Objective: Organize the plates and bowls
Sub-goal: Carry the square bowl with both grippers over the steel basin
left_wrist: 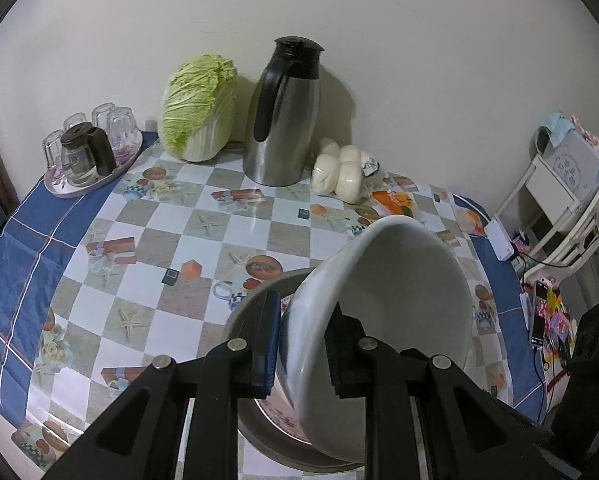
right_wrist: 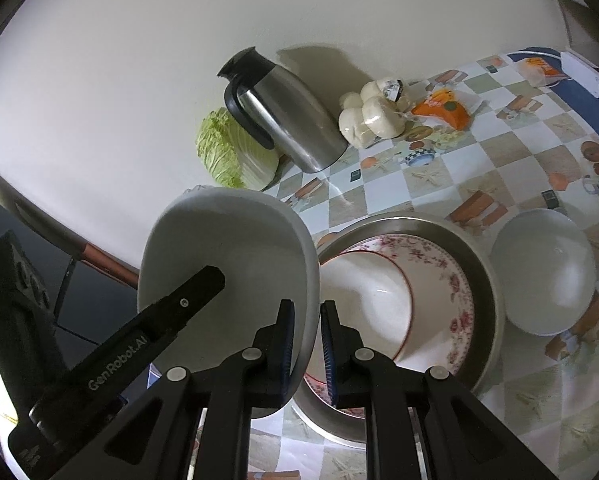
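A white bowl [left_wrist: 403,280] is held tilted above a steel basin [left_wrist: 255,296]. My left gripper [left_wrist: 303,344] is shut on its rim. In the right wrist view the same bowl [right_wrist: 235,264] hangs left of the basin [right_wrist: 487,264], with the left gripper's finger inside it. My right gripper [right_wrist: 307,344] has its jaws on either side of the bowl's rim, close together. The basin holds a floral plate [right_wrist: 455,292] with a white bowl [right_wrist: 371,300] on it. Another white bowl [right_wrist: 543,272] sits on the table right of the basin.
At the wall stand a steel thermos jug [left_wrist: 283,120], a napa cabbage [left_wrist: 197,108], bagged steamed buns [left_wrist: 343,172] and an orange packet [right_wrist: 443,108]. A tray of glasses [left_wrist: 87,148] sits far left. A white shelf [left_wrist: 567,200] stands beyond the table's right edge.
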A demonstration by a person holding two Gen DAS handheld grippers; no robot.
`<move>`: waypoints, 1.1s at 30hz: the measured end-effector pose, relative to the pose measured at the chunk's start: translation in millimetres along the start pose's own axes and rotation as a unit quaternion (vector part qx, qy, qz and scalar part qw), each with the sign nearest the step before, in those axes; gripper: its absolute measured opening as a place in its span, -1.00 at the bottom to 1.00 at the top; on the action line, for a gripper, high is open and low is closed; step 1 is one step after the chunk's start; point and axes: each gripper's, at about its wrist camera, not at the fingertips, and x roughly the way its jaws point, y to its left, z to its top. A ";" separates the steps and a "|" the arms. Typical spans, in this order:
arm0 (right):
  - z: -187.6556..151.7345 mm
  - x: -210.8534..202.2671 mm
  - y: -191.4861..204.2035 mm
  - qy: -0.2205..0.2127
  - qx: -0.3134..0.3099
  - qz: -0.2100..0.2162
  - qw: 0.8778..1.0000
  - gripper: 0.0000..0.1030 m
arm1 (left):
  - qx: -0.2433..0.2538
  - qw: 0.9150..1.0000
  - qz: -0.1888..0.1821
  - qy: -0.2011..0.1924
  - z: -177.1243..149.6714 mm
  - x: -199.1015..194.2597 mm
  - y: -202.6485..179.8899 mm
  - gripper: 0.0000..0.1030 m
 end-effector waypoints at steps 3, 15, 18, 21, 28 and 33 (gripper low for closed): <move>0.8 -4.1 -6.5 -0.002 0.011 0.004 1.000 -0.69 | 0.006 1.000 -0.002 0.005 -1.6 3.2 -6.9 -0.59; 0.1 -0.2 -24.8 0.006 0.029 -0.017 0.999 -0.67 | 0.010 0.999 -0.003 0.049 -11.6 27.3 -15.0 -0.59; -0.7 1.9 -24.6 0.009 0.026 -0.027 0.999 -0.67 | 0.013 0.998 0.002 0.058 -13.5 31.5 -16.8 -0.58; -2.2 5.1 -24.9 0.014 0.025 -0.033 0.999 -0.65 | 0.015 0.998 0.007 0.066 -15.2 36.2 -16.6 -0.58; -2.0 9.4 -28.4 0.020 0.033 -0.037 0.999 -0.65 | 0.014 0.997 0.006 0.080 -17.8 44.1 -14.6 -0.58; -1.8 11.7 -29.5 0.023 0.036 -0.040 0.998 -0.65 | 0.014 0.996 0.009 0.085 -18.5 47.3 -14.6 -0.58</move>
